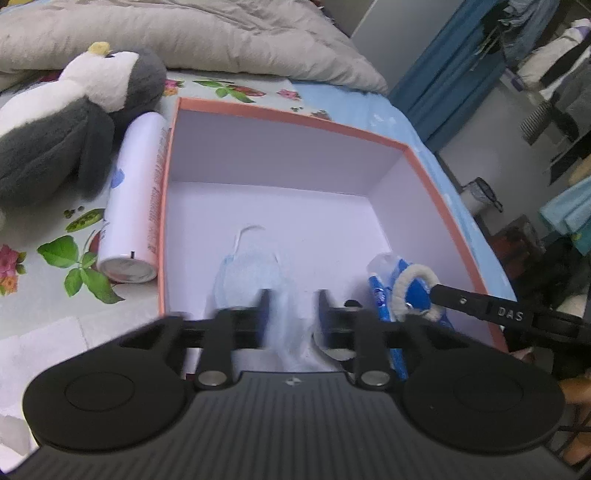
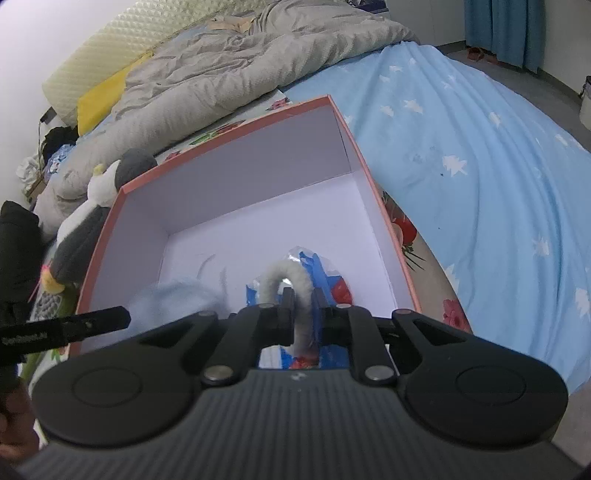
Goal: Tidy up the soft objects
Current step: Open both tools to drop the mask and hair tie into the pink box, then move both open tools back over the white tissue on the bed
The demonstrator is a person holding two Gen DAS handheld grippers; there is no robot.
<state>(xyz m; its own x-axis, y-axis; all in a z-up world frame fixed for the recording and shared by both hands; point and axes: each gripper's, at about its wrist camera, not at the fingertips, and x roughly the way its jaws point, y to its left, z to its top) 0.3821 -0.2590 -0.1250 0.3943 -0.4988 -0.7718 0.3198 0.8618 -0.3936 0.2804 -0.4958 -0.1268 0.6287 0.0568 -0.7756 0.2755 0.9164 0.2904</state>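
Observation:
An open box (image 1: pixel 291 122) with an orange rim and white inside lies on the bed; it also shows in the right wrist view (image 2: pixel 225 138). My left gripper (image 1: pixel 291 299) reaches into it with its jaws apart around a light blue face mask (image 1: pixel 251 273), seen in the right wrist view (image 2: pixel 177 295) too. My right gripper (image 2: pixel 303 301) is shut on a fluffy white ring (image 2: pixel 284 275) over a blue plastic packet (image 2: pixel 314 269) in the box. The ring (image 1: pixel 413 280) and packet (image 1: pixel 384 295) show at the right of the left wrist view.
A grey and white plush penguin (image 1: pixel 70 122) and a pink spray can (image 1: pixel 135 199) lie left of the box. A grey duvet (image 1: pixel 192 33) is bunched behind. A blue sheet (image 2: pixel 491 155) covers the bed to the right.

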